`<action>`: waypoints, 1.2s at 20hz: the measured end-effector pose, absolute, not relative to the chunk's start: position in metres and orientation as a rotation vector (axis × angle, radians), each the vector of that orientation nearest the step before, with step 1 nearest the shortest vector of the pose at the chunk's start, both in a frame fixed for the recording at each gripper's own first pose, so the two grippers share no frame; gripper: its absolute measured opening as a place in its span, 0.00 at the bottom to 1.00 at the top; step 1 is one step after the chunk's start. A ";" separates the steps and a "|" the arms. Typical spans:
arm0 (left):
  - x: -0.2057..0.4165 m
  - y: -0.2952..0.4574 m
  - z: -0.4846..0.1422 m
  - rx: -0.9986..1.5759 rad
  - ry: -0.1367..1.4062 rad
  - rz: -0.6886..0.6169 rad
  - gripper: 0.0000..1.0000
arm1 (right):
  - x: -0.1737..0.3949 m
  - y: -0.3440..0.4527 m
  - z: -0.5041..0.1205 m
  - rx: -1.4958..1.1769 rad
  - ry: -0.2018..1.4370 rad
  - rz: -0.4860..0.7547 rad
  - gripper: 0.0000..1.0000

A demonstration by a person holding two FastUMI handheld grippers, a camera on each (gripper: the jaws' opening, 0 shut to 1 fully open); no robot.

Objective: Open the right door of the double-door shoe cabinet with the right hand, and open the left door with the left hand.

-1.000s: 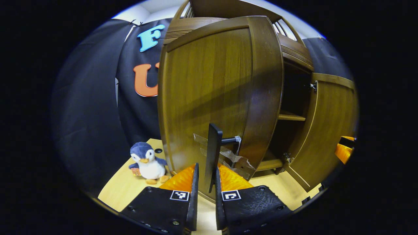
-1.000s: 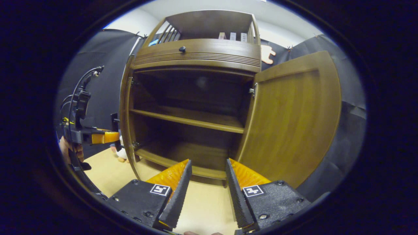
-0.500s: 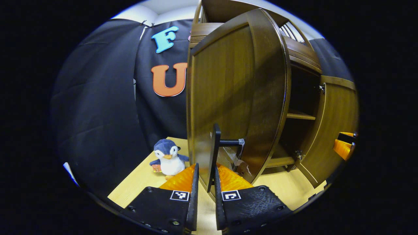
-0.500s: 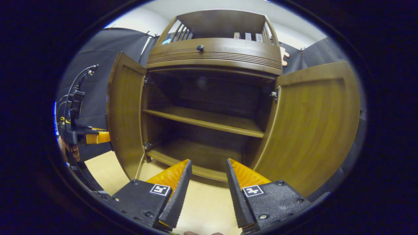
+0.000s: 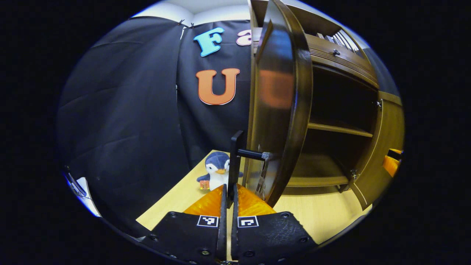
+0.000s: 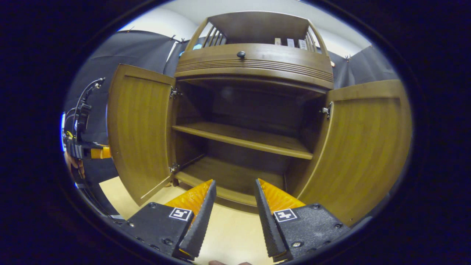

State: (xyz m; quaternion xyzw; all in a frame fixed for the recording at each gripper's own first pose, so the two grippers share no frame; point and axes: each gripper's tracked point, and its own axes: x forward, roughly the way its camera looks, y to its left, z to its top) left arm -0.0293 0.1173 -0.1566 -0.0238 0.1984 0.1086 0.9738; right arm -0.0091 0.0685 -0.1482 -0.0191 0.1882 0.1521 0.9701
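Clamping the black handle [image 5: 235, 162] of the left door [image 5: 279, 106], our left gripper [image 5: 228, 206] has its fingers pressed narrow on the handle's lower end, at six o'clock in the left gripper view. We see that door edge-on, swung wide from the cabinet [image 6: 254, 66]. A toy penguin [image 5: 217, 171] sits on the table [image 5: 323, 217] just beyond the handle, at about seven o'clock from the door. In the right gripper view, our right gripper [image 6: 232, 206] hangs with fingers wide apart and holds nothing, facing the cabinet's lower shelf [image 6: 228, 176]. Both doors stand open there: left door at nine o'clock, right door [image 6: 364, 147] at three o'clock, a middle shelf [image 6: 250, 138] between them. We also spot the left gripper far off at nine o'clock.
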 end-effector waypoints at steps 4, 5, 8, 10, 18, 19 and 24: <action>-0.032 0.125 -0.156 -0.046 0.400 0.199 0.05 | -0.015 0.072 -0.147 -0.043 0.378 0.305 0.67; -0.034 0.128 -0.156 -0.042 0.399 0.197 0.05 | -0.016 0.075 -0.147 -0.044 0.378 0.305 0.67; -0.038 0.131 -0.157 -0.033 0.399 0.193 0.05 | -0.017 0.081 -0.147 -0.047 0.381 0.301 0.67; -0.043 0.140 -0.155 -0.034 0.397 0.181 0.05 | -0.018 0.087 -0.146 -0.047 0.382 0.302 0.67; -0.057 0.160 -0.160 0.013 0.414 0.192 0.04 | -0.016 0.091 -0.142 -0.056 0.386 0.281 0.67; -0.062 0.165 -0.163 0.018 0.423 0.200 0.04 | -0.016 0.091 -0.140 -0.055 0.385 0.279 0.67; -0.080 0.158 -0.174 0.030 0.452 0.201 0.45 | -0.013 0.088 -0.139 -0.034 0.395 0.269 0.67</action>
